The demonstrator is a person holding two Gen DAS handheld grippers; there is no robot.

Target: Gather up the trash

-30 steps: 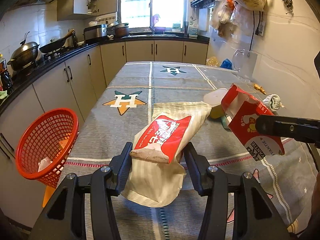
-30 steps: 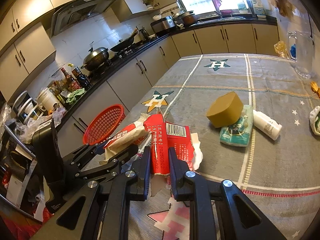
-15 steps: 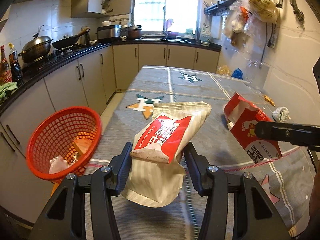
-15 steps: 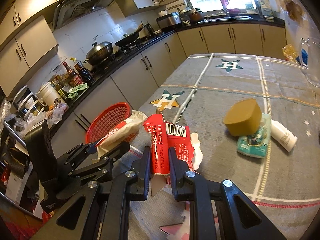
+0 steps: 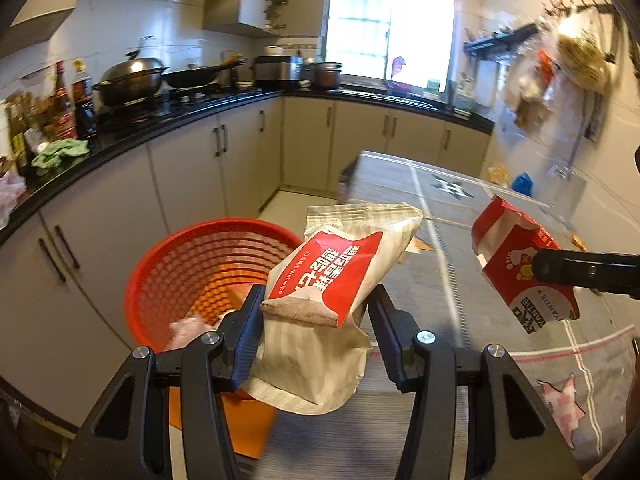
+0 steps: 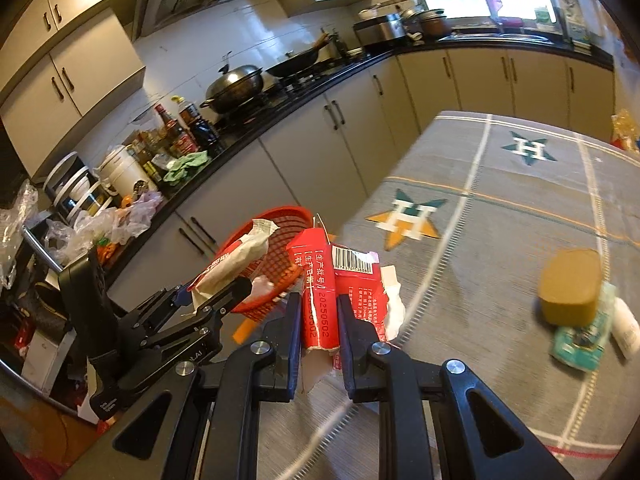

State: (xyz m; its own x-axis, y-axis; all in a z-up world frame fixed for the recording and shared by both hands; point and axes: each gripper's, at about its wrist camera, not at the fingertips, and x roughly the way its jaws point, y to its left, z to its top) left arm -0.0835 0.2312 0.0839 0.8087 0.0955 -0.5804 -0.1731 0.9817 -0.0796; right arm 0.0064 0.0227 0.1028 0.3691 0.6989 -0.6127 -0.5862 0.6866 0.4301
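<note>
My left gripper [image 5: 314,330] is shut on a white and red wet-wipe packet [image 5: 332,276], held above the table's left edge beside a red mesh basket [image 5: 192,264]. In the right wrist view the same packet [image 6: 236,258] hangs in front of the basket [image 6: 276,268]. My right gripper [image 6: 319,322] is shut on a torn red carton [image 6: 320,284] with a barcode. That carton [image 5: 516,264] shows at the right of the left wrist view. A crumpled pinkish scrap [image 5: 188,330] lies in the basket.
The table [image 6: 500,208] wears a grey cloth with star patterns. On it lie a tan block [image 6: 570,284], a teal packet [image 6: 580,340] and a small white bottle [image 6: 626,326]. Cabinets [image 5: 120,216] and a cluttered black counter [image 5: 132,132] run along the left.
Both grippers have swung left with their loads, away from the table's middle. The red basket now sits much closer, just behind the wet-wipe packet. Neither grip has altered.
</note>
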